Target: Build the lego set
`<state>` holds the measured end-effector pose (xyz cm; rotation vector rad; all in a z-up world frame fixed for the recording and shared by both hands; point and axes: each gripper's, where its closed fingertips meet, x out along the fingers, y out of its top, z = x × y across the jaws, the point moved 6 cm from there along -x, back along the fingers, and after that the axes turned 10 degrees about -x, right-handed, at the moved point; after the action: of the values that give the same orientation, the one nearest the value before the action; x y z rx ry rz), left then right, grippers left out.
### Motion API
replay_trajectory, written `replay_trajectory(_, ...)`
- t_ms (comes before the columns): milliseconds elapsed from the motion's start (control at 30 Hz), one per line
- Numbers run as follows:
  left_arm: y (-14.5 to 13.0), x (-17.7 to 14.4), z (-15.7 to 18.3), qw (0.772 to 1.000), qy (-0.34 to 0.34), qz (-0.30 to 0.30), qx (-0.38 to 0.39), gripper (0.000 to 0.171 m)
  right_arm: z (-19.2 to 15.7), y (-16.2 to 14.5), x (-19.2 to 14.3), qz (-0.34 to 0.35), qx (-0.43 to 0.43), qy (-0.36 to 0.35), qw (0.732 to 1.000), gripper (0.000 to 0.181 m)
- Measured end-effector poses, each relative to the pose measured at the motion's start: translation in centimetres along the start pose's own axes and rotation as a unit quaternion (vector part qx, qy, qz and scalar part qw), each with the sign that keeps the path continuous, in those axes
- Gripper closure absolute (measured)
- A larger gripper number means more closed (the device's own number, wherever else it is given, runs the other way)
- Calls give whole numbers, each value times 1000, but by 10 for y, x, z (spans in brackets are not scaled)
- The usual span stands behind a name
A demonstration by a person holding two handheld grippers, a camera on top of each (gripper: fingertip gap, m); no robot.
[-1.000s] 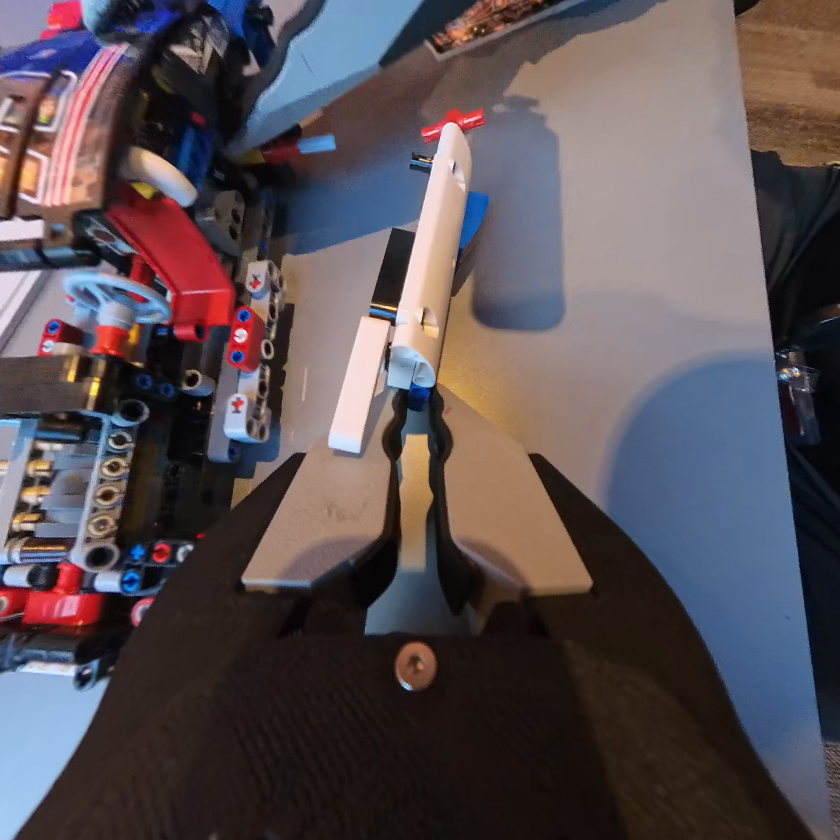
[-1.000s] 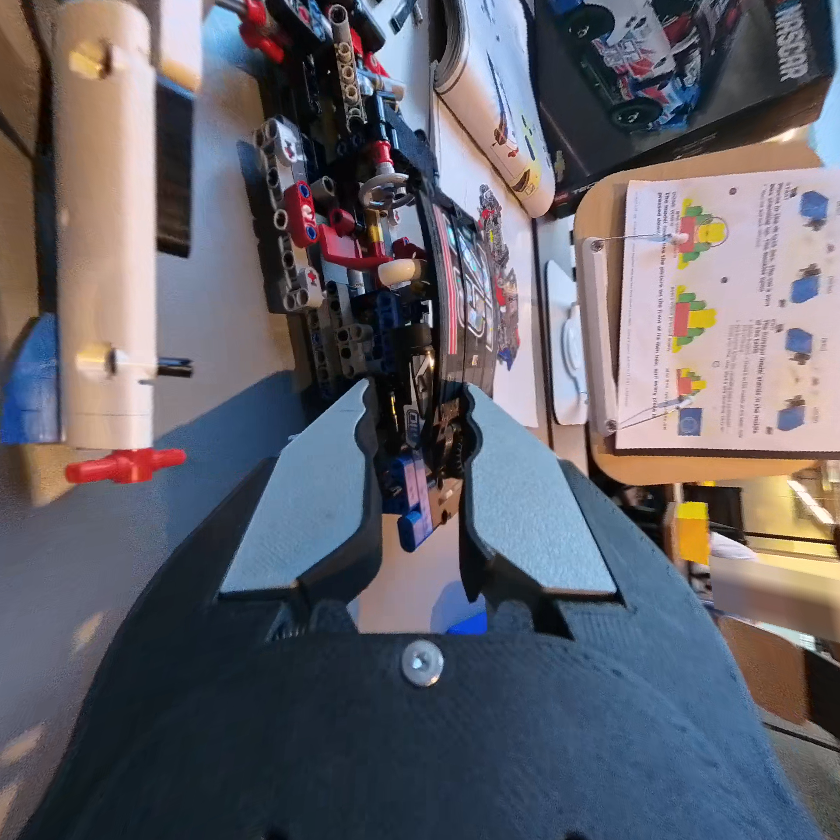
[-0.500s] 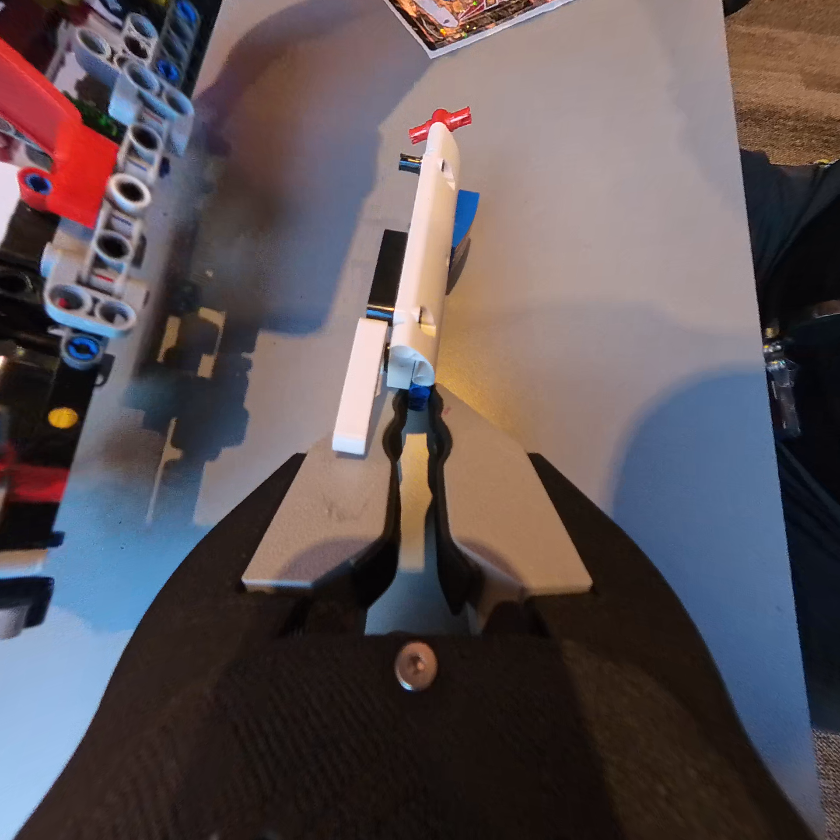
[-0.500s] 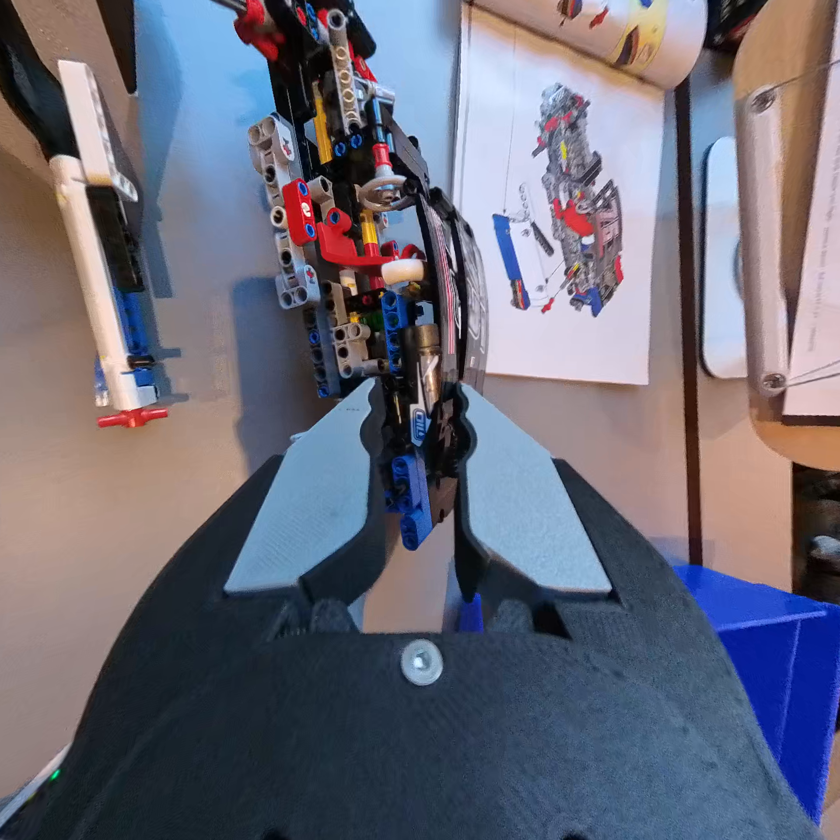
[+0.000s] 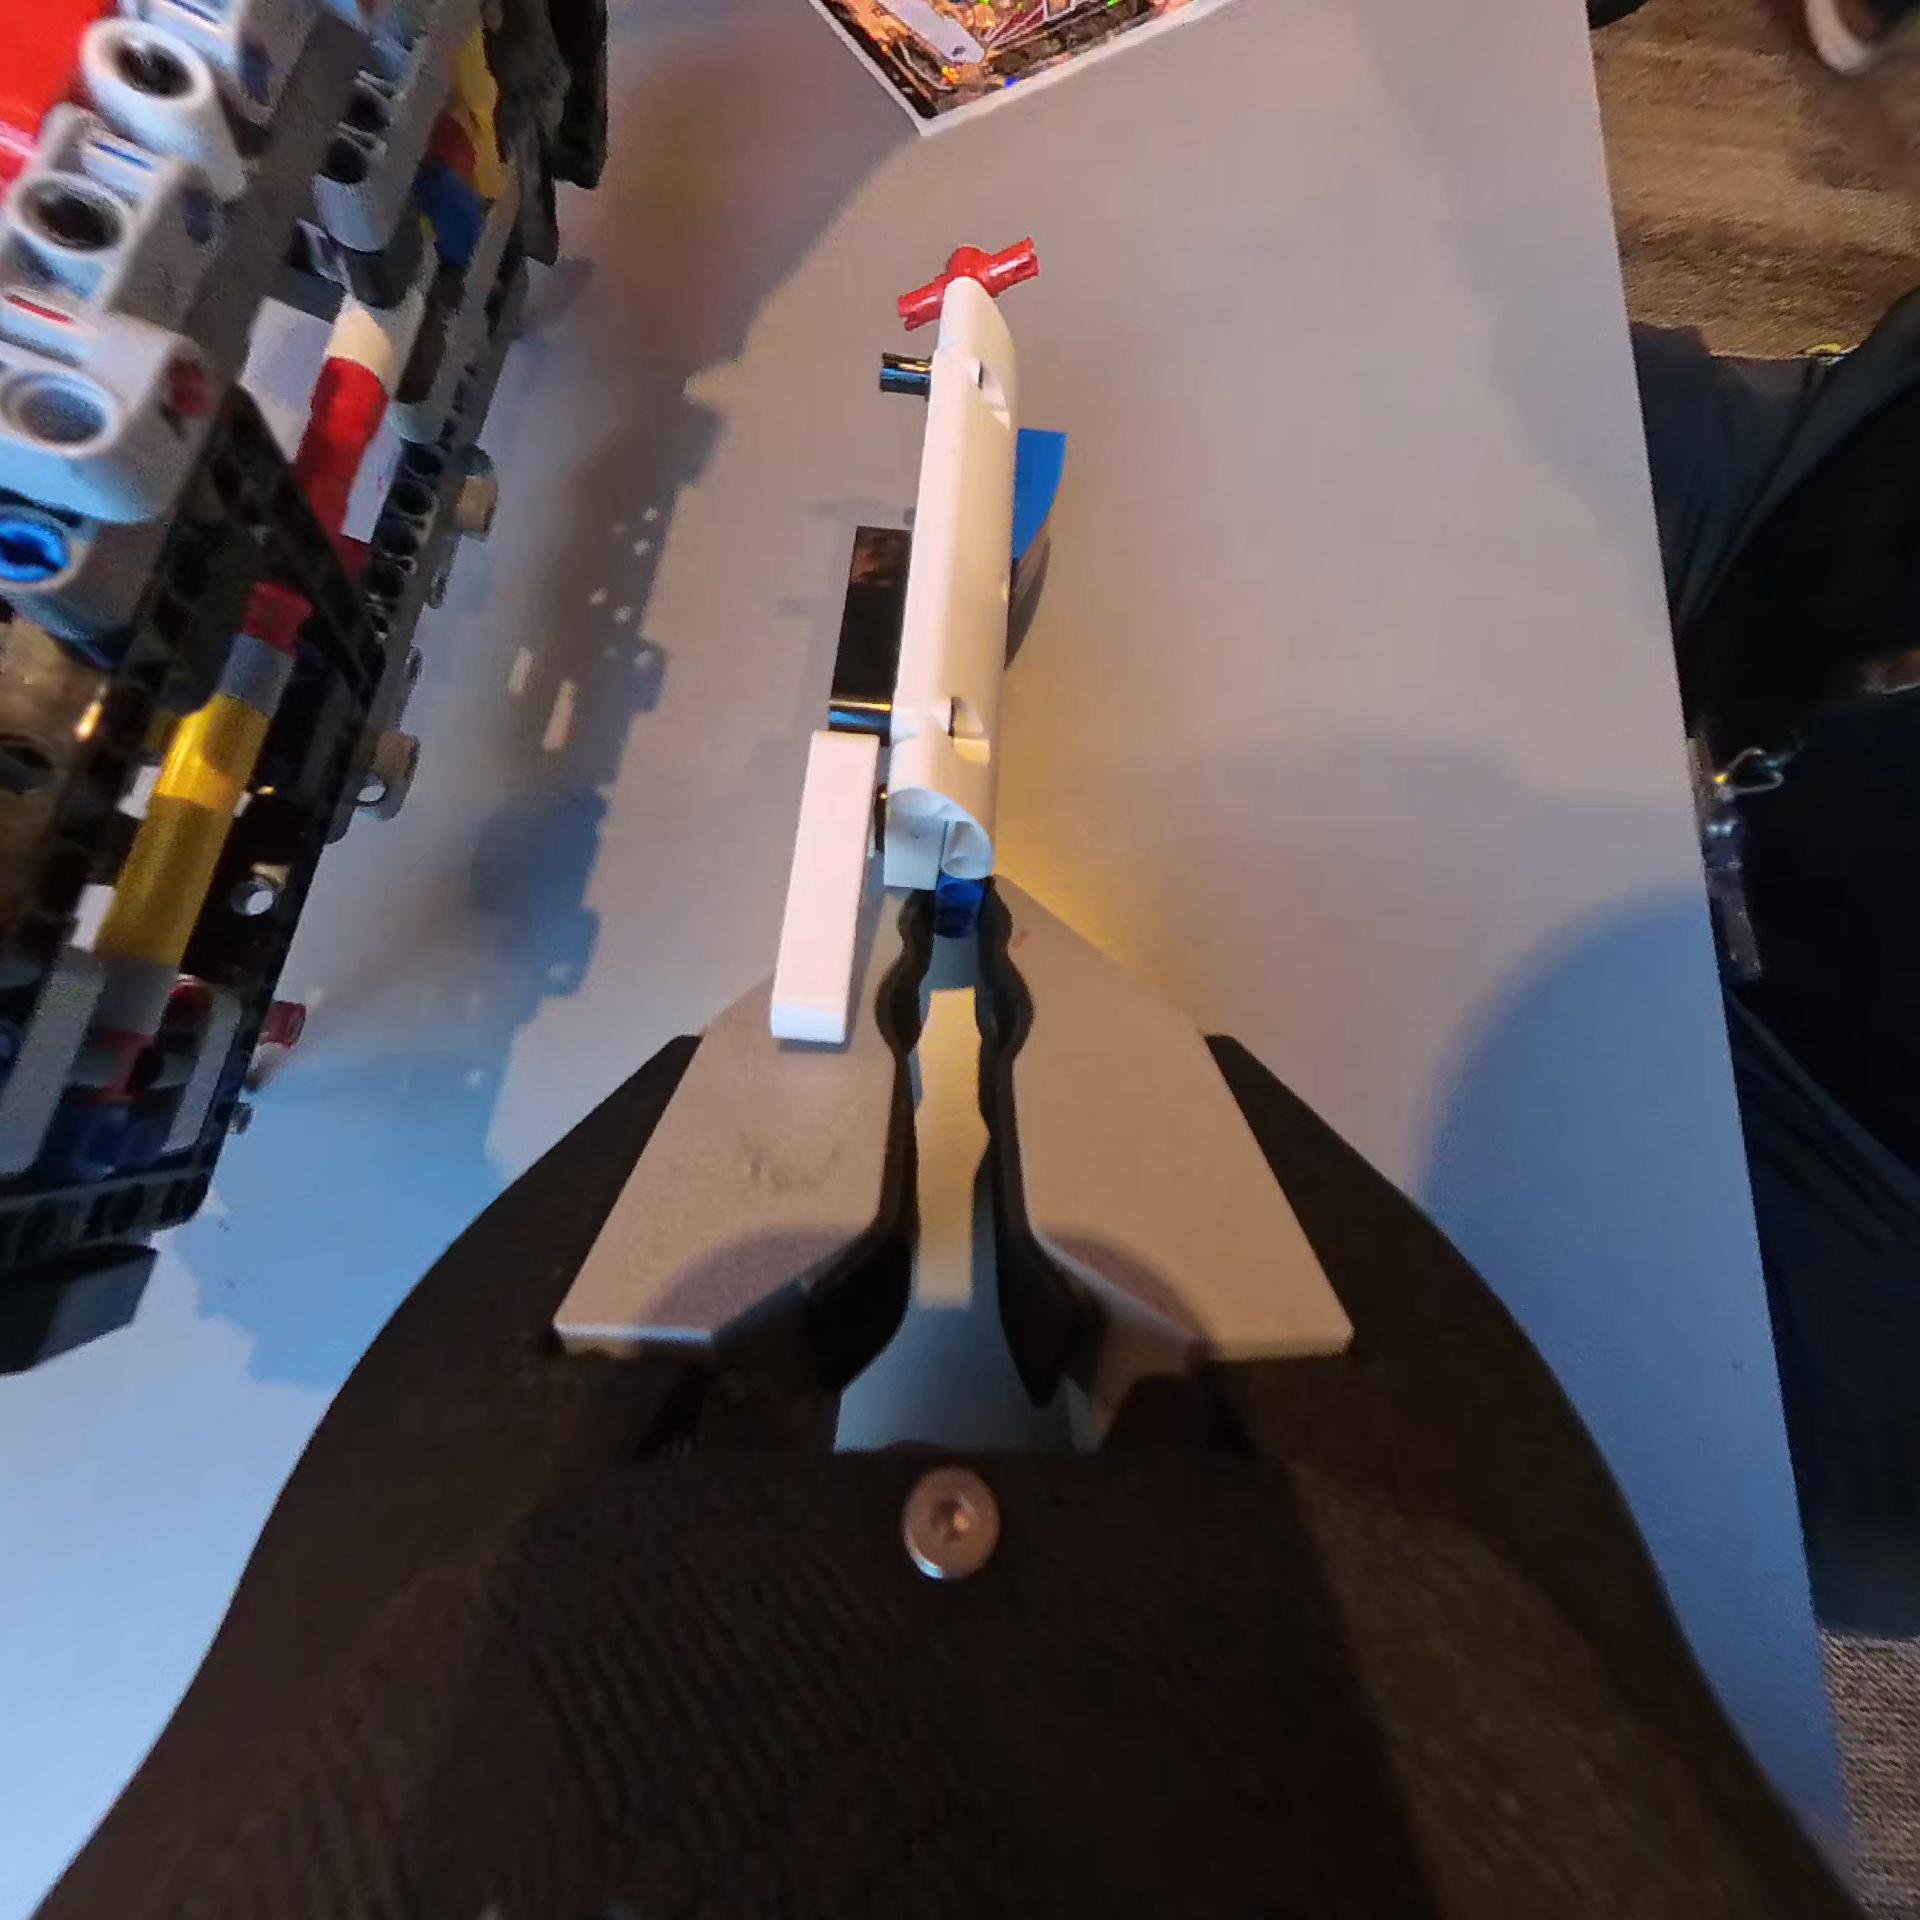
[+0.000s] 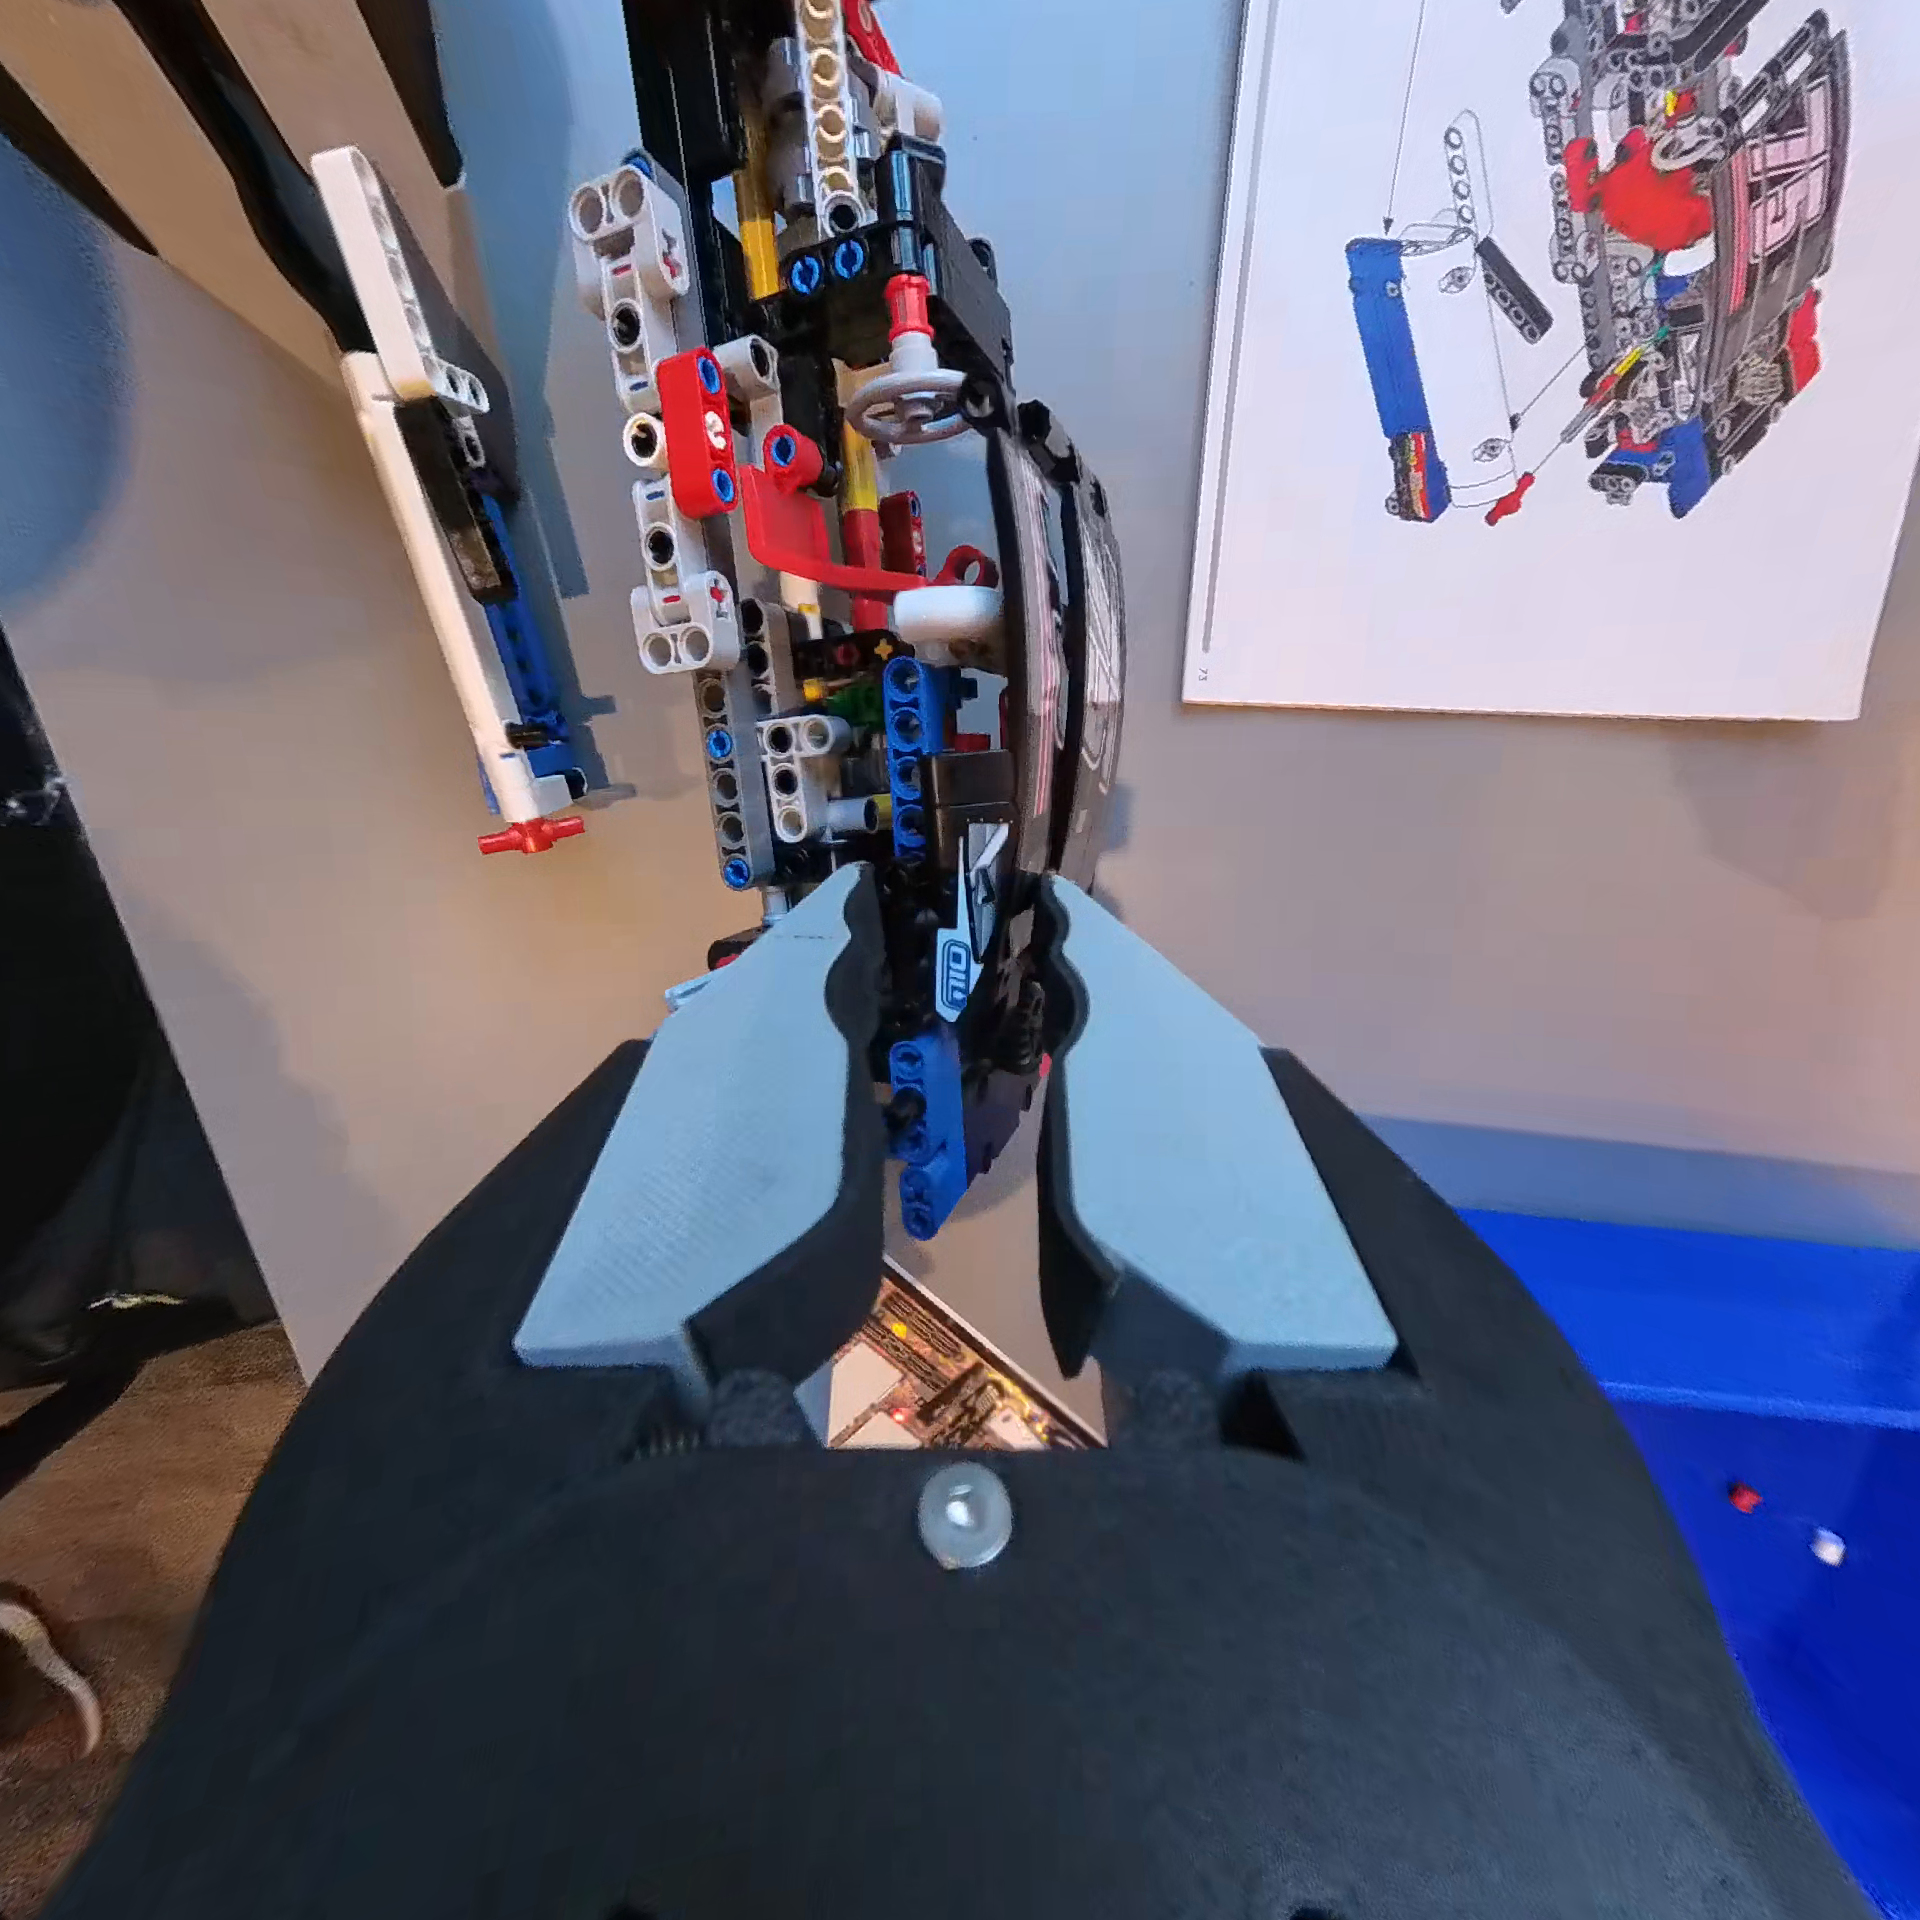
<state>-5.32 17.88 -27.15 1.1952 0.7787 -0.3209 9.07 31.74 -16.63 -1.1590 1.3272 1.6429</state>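
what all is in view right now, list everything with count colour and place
car model: 1, black, red, blue and grey, mid table, clamped at its near end
panel piece: 1, white with blue and black parts, red pin at far end, left of the car, held by its blue end pin
instruction booklet: 1, white, open, right of the car
printed sheet: 1, multicoloured, far table edge in left wrist view
bin: 1, blue, lower right
table: 1, grey
left gripper: 1, grey and black, shut on the panel piece
right gripper: 1, grey and black, shut on the car model
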Motion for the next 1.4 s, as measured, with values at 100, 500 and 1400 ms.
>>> replay_trajectory(100,0,0,1,1000,-6,0,-2,167,8,-2,0,3,-15,17,1000,155)
replay_trajectory(500,0,0,1,999,-30,-2,-23,167,48,-3,8,22,8,122,992,155)
replay_trajectory(1400,0,-1,-3,998,-36,-2,-46,167,41,-8,23,114,-7,93,989,160)
